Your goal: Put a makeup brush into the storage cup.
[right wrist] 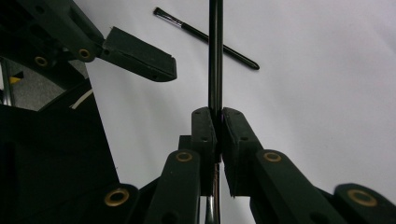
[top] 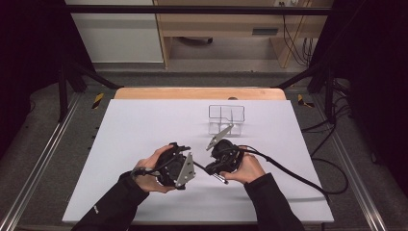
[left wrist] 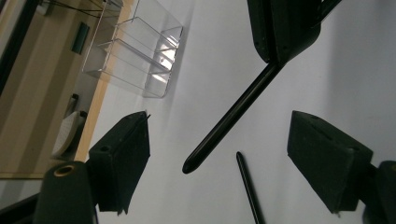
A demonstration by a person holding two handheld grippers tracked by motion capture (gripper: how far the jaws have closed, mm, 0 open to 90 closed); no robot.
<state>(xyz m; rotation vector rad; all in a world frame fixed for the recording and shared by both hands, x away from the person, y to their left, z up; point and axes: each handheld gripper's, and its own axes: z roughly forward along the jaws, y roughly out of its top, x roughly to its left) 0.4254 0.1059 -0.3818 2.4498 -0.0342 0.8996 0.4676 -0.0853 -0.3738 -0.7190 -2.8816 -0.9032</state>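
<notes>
Right gripper [right wrist: 218, 122] clamped tight on a slim black brush handle [right wrist: 215, 56], held above the white counter [top: 144, 125], handle running straight out from the jaws. Left gripper [left wrist: 219, 158] standing wide, jaws apart with the handle's rounded tip [left wrist: 191, 165] hanging between them, pads not touching it. Second brush [right wrist: 205, 37], bristled end visible, lying flat on the counter just beyond. Clear plastic organiser [top: 226, 119] with compartments sitting further back, well apart from both grippers. Hands close together near the counter's middle.

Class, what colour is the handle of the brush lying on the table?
Black: the brush lying on the table shows it best in the right gripper view.
</notes>
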